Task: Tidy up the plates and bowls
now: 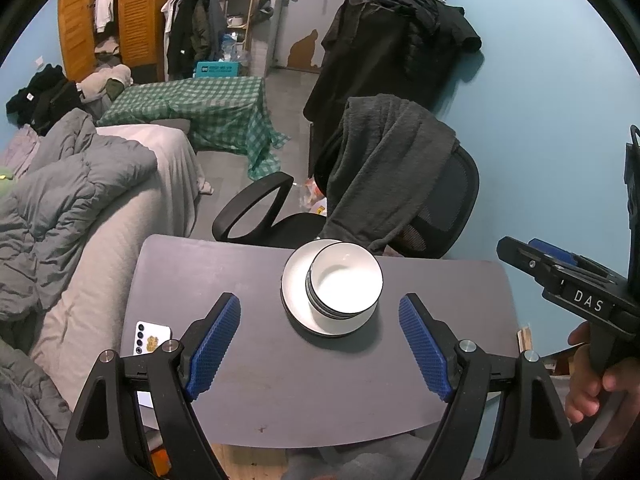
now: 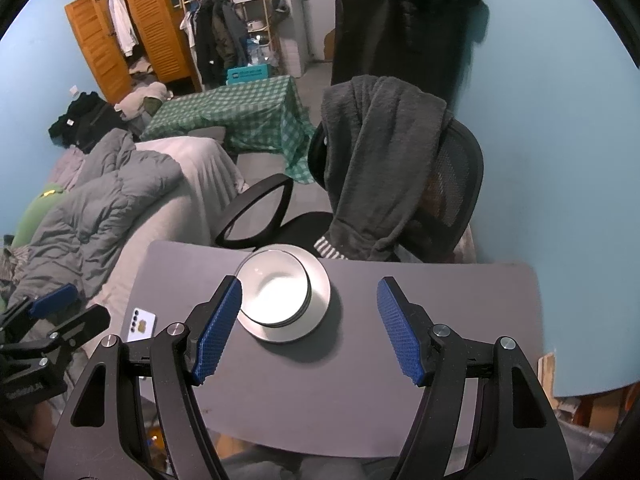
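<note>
So the stack of bowls [image 1: 344, 286] sits nested on a plate [image 1: 296, 280] toward the far middle of the desk [image 1: 248, 392], dead ahead of the left claw [image 1: 320, 344] and a bit left of the right claw [image 2: 310, 330], with both claws spread wide and holding nothing. Left looks better lined up, I'd guess, since the stack sits centered between its fingers. Can't tell how many bowls are nested, and the plate's near edge is partly hidden behind the bowls.

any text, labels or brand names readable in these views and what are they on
"DAS": white letters on the black body of the right tool, seen from the left wrist view.
Left tool body: a white label in the right wrist view, too blurred to read.
Teal crate by the clothes rack: a white print, too small to read.
Phone on the table: a gold sticker, no legible text.
</note>
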The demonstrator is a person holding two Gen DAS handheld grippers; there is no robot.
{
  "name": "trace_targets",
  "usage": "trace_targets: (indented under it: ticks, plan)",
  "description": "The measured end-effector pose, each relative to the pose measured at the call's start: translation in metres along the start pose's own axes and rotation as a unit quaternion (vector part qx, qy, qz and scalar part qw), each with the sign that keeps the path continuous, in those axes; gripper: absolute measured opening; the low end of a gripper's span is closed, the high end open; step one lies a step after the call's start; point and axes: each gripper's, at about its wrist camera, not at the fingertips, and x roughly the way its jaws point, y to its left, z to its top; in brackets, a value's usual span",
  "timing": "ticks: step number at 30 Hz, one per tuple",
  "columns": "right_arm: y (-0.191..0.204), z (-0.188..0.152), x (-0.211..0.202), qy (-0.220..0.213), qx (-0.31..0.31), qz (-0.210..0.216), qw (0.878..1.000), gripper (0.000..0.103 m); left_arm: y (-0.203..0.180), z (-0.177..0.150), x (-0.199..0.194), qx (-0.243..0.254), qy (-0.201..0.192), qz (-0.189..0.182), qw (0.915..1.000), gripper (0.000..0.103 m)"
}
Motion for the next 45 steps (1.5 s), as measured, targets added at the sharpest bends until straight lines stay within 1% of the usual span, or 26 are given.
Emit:
trace_targets:
  ticks: [13, 19, 45]
  plan:
    - [0.004, 0.01, 0.007, 0.003, -0.005, 0.009, 1.0, 0.069, 0.006, 0.004, 0.001, -0.005, 0.001, 0.006, 1.0, 0.083]
    - [0.005, 0.011, 0.006, 0.003, -0.004, 0.009, 1.0, 0.069, 0.006, 0.005, 0.003, -0.01, 0.002, 0.004, 0.9999, 0.083]
    - [0.009, 0.011, 0.007, 0.005, -0.006, 0.009, 1.0, 0.069, -0.003, 0.009, 0.006, -0.008, -0.003, 0.017, 0.9998, 0.083]
